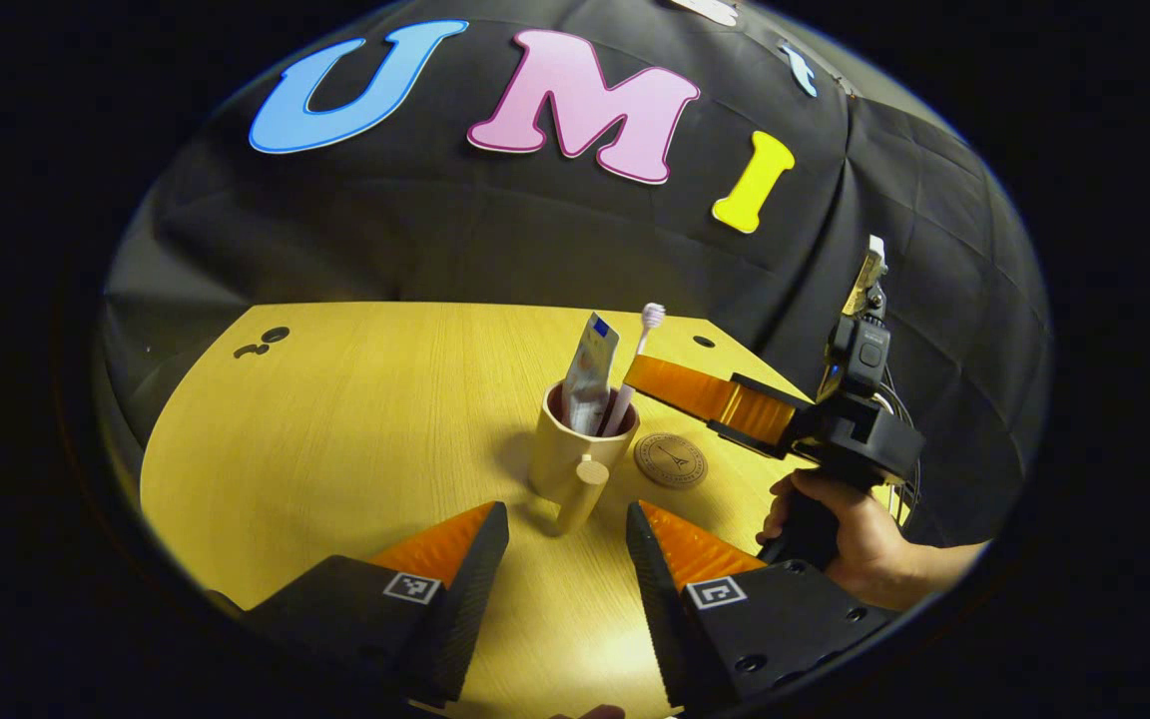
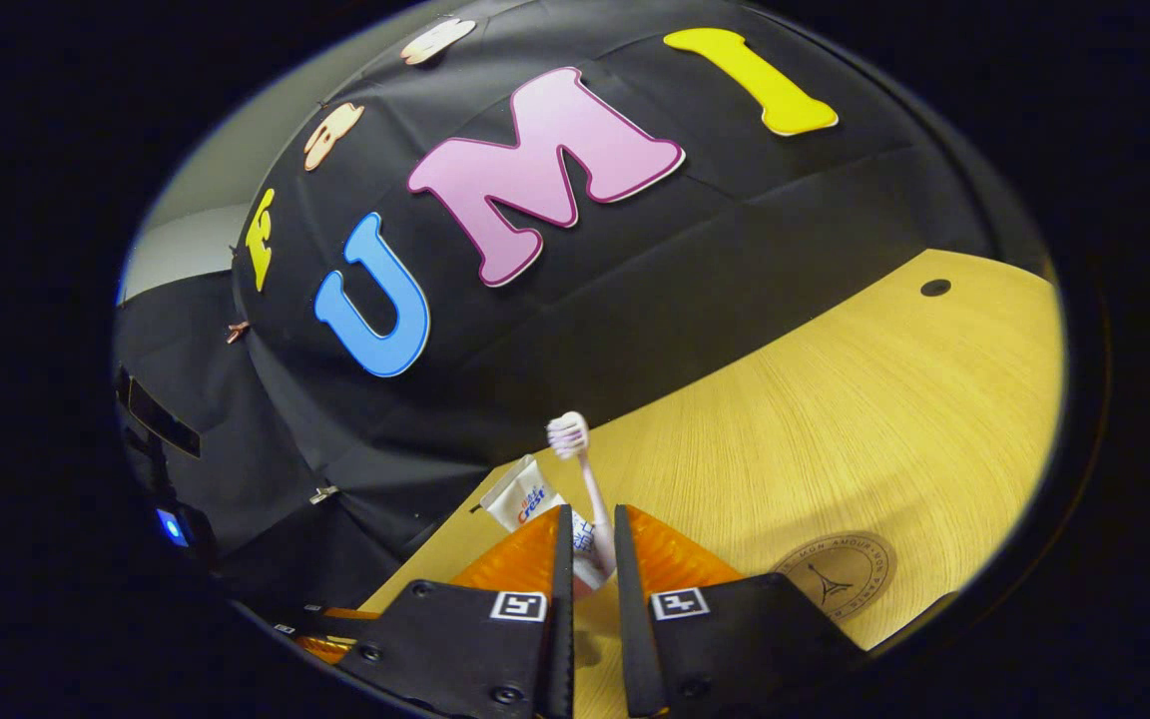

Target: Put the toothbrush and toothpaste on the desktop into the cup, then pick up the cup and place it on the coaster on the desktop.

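Observation:
A beige cup [image 1: 563, 454] with a wooden knob handle stands upright near the middle of the wooden desktop [image 1: 335, 449]. The toothpaste tube [image 1: 590, 374] and the toothbrush [image 1: 640, 355], bristles up, stand inside it. The round brown coaster [image 1: 670, 460] lies flat just right of the cup, apart from it. My left gripper [image 1: 565, 524] is open, its fingers either side of the cup's handle and short of it. My right gripper [image 1: 635, 379] reaches in over the cup's rim. In the right gripper view this gripper [image 2: 592, 514] stands narrowly open around the toothbrush [image 2: 580, 469], beside the toothpaste [image 2: 525, 496], with the coaster [image 2: 835, 574] to the right.
A hand [image 1: 840, 534] holds the right gripper's grip at the desktop's right edge. Small dark holes [image 1: 276, 335] mark the far corners of the desktop [image 2: 835, 419]. The black cloth wall rises right behind the table's far edge.

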A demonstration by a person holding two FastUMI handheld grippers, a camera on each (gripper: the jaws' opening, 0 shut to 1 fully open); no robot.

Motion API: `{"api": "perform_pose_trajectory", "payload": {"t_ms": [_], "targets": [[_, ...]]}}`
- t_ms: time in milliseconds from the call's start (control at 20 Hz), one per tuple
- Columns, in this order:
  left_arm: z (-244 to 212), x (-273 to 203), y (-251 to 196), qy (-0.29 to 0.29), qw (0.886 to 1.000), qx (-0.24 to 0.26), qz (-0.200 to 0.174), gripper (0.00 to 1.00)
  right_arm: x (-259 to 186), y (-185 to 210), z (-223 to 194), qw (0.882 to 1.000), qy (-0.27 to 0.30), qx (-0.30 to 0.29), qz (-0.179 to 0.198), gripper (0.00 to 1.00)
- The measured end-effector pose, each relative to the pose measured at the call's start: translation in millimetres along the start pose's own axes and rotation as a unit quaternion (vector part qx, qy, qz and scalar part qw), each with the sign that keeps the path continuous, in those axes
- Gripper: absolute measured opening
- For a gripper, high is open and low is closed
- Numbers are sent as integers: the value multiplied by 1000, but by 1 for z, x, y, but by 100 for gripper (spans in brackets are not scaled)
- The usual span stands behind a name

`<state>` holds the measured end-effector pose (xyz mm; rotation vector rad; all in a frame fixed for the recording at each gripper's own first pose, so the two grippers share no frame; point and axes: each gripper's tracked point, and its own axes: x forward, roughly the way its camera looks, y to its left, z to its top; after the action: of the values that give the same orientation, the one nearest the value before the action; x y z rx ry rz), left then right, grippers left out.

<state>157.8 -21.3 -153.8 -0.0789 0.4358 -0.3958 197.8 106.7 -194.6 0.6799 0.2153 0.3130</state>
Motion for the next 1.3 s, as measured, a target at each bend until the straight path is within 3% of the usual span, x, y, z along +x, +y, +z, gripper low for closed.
{"api": "perform_pose_trajectory", "payload": {"t_ms": [150,250,450,550,800,900,1050,1300], "targets": [[-3,8,-3,18,1000,4,2,75,-13,6,-1,1000,24,21,3,36],[-7,13,-8,33,999,0,-3,75,-25,10,-2,999,41,26,5,36],[-11,20,-13,73,997,-8,-5,75,-55,9,-5,996,79,49,9,47],[-11,23,-9,91,996,-7,8,75,-73,2,-3,994,91,67,5,57],[-12,33,-3,142,989,0,34,75,-117,-22,-4,988,123,94,-15,67],[-15,39,-9,168,985,6,27,75,-132,-30,-8,985,139,99,-17,71],[-19,49,-9,198,979,19,34,75,-159,-41,-13,979,169,112,-17,86],[-23,67,-4,254,965,29,52,75,-208,-68,-12,975,191,110,-27,87]]}}
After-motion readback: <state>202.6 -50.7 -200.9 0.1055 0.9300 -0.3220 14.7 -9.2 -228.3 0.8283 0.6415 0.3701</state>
